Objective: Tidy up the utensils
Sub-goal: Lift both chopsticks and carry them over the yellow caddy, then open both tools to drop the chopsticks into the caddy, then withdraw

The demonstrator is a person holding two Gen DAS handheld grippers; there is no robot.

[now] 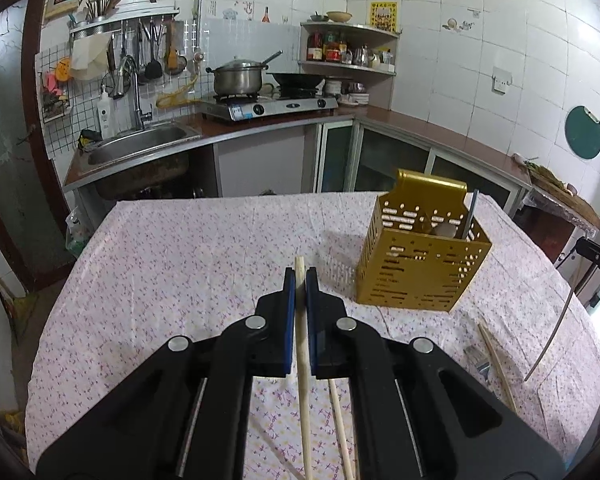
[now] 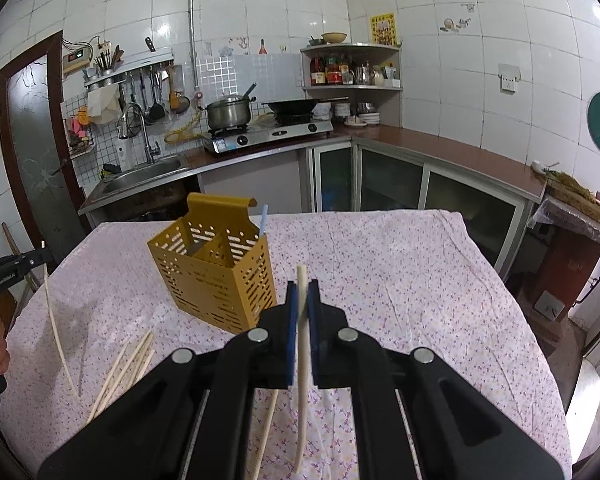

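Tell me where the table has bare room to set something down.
Bare cloth lies on the table right of the gold holder, out to the far edge. It is crowded by the loose chopsticks near the front, left of the right gripper.

Beyond the claw, a table (image 1: 180,248) covered with a pale floral cloth is seen. Straight ahead, past its far edge, a brown L-shaped counter (image 2: 440,148) is set against white tiled walls (image 2: 460,8), which are brightly lit. Ahead and to the left, a steel sink (image 1: 140,144) with a tall tap is fitted (a dark door frame (image 2: 8,128) stands further left). Ahead, a gas stove (image 1: 268,106) bearing a lidded pot (image 1: 238,78) and a wok is placed. A corner shelf (image 2: 352,68) of bottles is mounted ahead and slightly right, and glass-fronted cabinets (image 2: 388,180) are built below.
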